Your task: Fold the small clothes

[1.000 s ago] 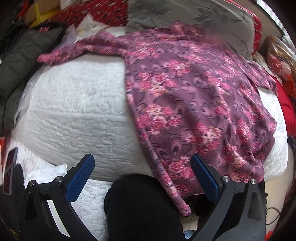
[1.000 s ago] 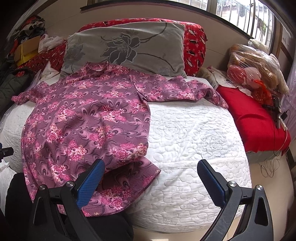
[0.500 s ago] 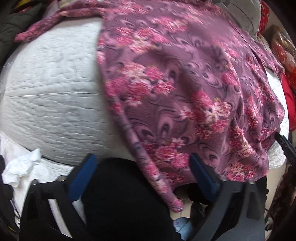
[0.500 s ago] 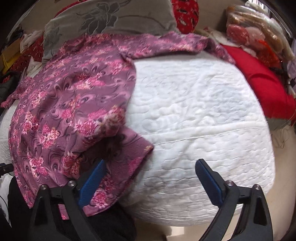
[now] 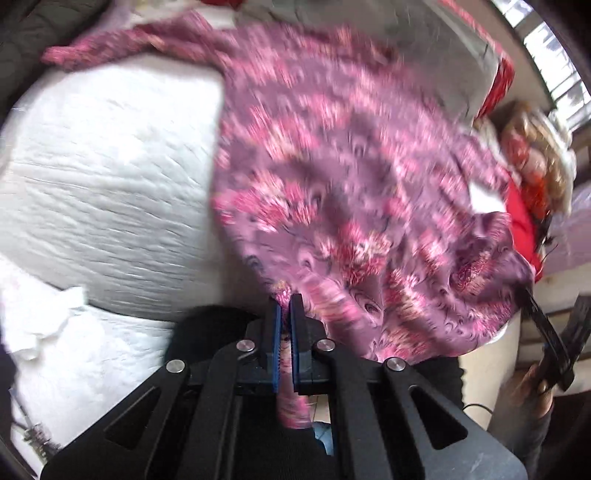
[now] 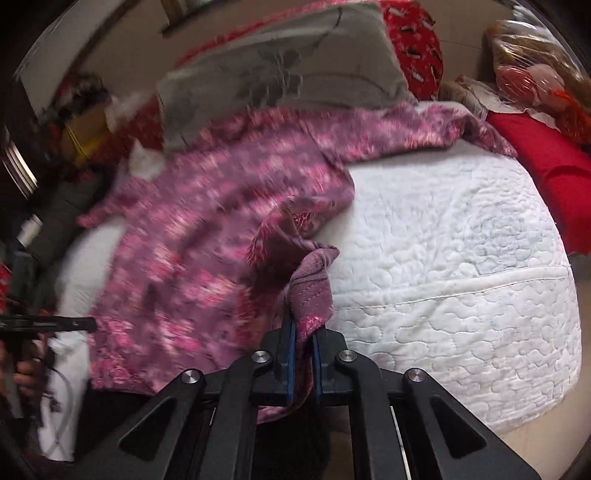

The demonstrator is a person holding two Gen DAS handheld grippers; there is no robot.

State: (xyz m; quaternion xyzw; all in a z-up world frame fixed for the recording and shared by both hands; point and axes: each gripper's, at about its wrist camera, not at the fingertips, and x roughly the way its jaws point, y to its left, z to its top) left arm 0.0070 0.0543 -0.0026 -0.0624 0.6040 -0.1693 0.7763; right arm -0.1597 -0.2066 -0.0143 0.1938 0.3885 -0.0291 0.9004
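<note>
A purple shirt with pink flowers (image 5: 351, 177) lies spread over the white quilted bed (image 5: 103, 177), collar toward the pillows. My left gripper (image 5: 285, 301) is shut on the shirt's near-left hem corner, cloth hanging down between its blue pads. In the right wrist view my right gripper (image 6: 301, 325) is shut on the shirt (image 6: 207, 229) at its near-right hem corner, which bunches up above the fingers. Each gripper shows in the other's view: the right gripper (image 5: 543, 325) at the right edge, the left gripper (image 6: 48, 323) at the left edge, held by a hand.
A grey flowered pillow (image 6: 280, 70) and a red patterned pillow (image 6: 413, 33) stand at the head of the bed. A red cloth (image 6: 554, 166) and plastic bags (image 6: 535, 66) lie at the right. Dark clothing (image 5: 33, 29) is piled at the left. The white quilt (image 6: 461, 240) is bare on the right.
Both grippers went from wide open to shut on the shirt's near hem corners, one each side. The hem has lifted slightly and the picture is blurred with motion.
</note>
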